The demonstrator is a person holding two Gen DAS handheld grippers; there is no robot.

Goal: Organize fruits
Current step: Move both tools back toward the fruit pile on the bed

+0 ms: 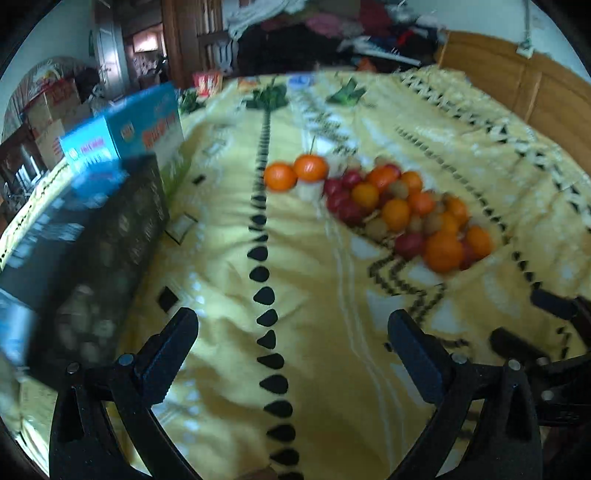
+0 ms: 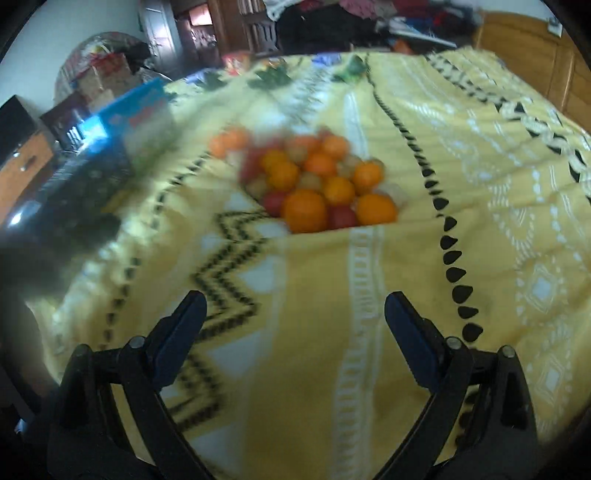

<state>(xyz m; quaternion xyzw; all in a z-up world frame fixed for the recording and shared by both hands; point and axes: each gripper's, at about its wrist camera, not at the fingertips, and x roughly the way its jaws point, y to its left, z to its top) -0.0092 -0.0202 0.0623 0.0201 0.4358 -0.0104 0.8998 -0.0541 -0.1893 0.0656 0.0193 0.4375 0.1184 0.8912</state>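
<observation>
A pile of fruit [image 1: 402, 210] lies on a yellow patterned blanket [image 1: 303, 295]: oranges, red fruits and small tan ones. Two oranges [image 1: 295, 171] sit at its left end. The pile also shows in the right wrist view [image 2: 314, 181], blurred. My left gripper [image 1: 291, 325] is open and empty, well short of the pile and to its left. My right gripper [image 2: 295, 306] is open and empty, short of the pile and facing it. The right gripper also shows at the right edge of the left wrist view [image 1: 535, 325].
A dark latticed crate [image 1: 92, 266] stands at the blanket's left, with a blue box [image 1: 133, 129] behind it; both show in the right wrist view [image 2: 85, 177] [image 2: 136, 114]. A wooden headboard [image 1: 517, 81] is at the right. Clothes [image 1: 332, 29] are piled at the back.
</observation>
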